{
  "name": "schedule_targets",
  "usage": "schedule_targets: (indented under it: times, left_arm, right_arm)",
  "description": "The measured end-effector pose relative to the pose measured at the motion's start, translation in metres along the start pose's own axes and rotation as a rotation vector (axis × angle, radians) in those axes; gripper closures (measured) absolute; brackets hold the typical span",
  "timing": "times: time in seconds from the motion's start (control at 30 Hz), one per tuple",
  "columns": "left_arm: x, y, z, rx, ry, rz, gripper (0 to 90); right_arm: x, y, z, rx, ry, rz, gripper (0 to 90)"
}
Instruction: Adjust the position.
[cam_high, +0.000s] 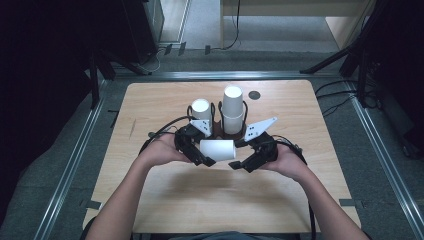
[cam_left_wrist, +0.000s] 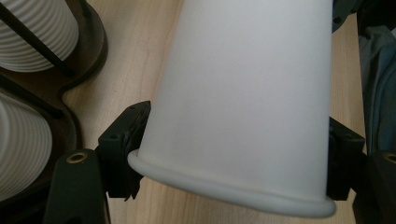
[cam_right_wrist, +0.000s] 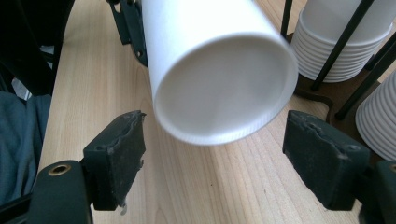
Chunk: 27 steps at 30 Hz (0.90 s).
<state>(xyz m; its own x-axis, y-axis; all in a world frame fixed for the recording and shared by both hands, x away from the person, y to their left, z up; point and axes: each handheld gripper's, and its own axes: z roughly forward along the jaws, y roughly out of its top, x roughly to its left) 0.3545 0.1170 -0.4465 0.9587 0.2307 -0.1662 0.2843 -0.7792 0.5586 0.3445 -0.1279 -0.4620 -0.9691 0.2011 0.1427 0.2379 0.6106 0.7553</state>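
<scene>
Held cup: a plain white paper cup (cam_high: 218, 149) lies on its side above the wooden table (cam_high: 165, 200), just on the person's side of the cup holder (cam_high: 220, 132); its rolled rim (cam_left_wrist: 224, 189) points towards the left gripper, its closed base (cam_right_wrist: 219, 100) towards the right gripper
Left gripper: the left gripper (cam_high: 196, 150) grips the cup near the rim, one black pad (cam_left_wrist: 126, 140) pressed on each side of the wall, jaws spread wide by the cup's width
Right gripper: the right gripper (cam_high: 248, 161) sits just past the cup's base with its jaws spread wide; both pads (cam_right_wrist: 119, 149) stand clear of the cup, which hangs between and above them in the right gripper view
Cup holder: a dark base with thin black wire uprights, at the middle of the table
Stacks: two stacks of white cups stand upside down in the holder, the short stack (cam_high: 201, 112) on the holder's left, the tall stack (cam_high: 233, 107) on its right; their nested rims show as ribbing
Writing: no print can be read on the cup or on the stacks
Dark disc: a small dark round spot (cam_high: 254, 94) lies on the table beyond the holder, to its right
</scene>
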Motion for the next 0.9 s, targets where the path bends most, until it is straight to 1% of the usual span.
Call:
schedule_targets:
  times: [0.07, 0.23, 0.37, 0.53, 0.6, 0.77, 0.83, 0.87, 0.9]
  left_arm:
    - [0.000, 0.002, 0.004, 0.022, -0.011, 0.007, 25.6]
    - [0.003, 0.003, 0.010, 0.039, -0.025, 0.015, 25.5]
    - [0.002, 0.004, 0.019, 0.073, -0.031, 0.026, 25.3]
    - [0.002, 0.004, 0.027, 0.086, -0.046, 0.036, 24.9]
    - [0.002, 0.004, 0.030, 0.091, -0.050, 0.033, 24.8]
    - [0.000, 0.005, 0.031, 0.094, -0.055, 0.040, 24.7]
    - [0.000, 0.005, 0.032, 0.097, -0.052, 0.042, 24.4]
    - [0.000, 0.005, 0.033, 0.102, -0.051, 0.043, 24.4]
    - [0.000, 0.005, 0.034, 0.106, -0.051, 0.047, 24.3]
  right_arm:
    - [0.000, 0.000, 0.000, -0.002, -0.002, 0.001, 21.2]
    - [-0.001, 0.001, 0.002, -0.002, -0.007, -0.004, 21.2]
    - [0.001, 0.003, 0.007, 0.015, -0.002, -0.019, 21.2]
    - [0.002, 0.003, 0.014, 0.042, 0.005, -0.034, 21.5]
    - [0.002, 0.002, 0.017, 0.055, 0.007, -0.042, 22.7]
    - [0.002, 0.002, 0.021, 0.077, 0.018, -0.044, 25.6]
    - [0.002, 0.001, 0.022, 0.084, 0.023, -0.051, 29.0]
    - [0.002, 0.001, 0.022, 0.084, 0.023, -0.051, 29.0]
    - [0.002, 0.001, 0.024, 0.107, 0.037, -0.052, 31.8]
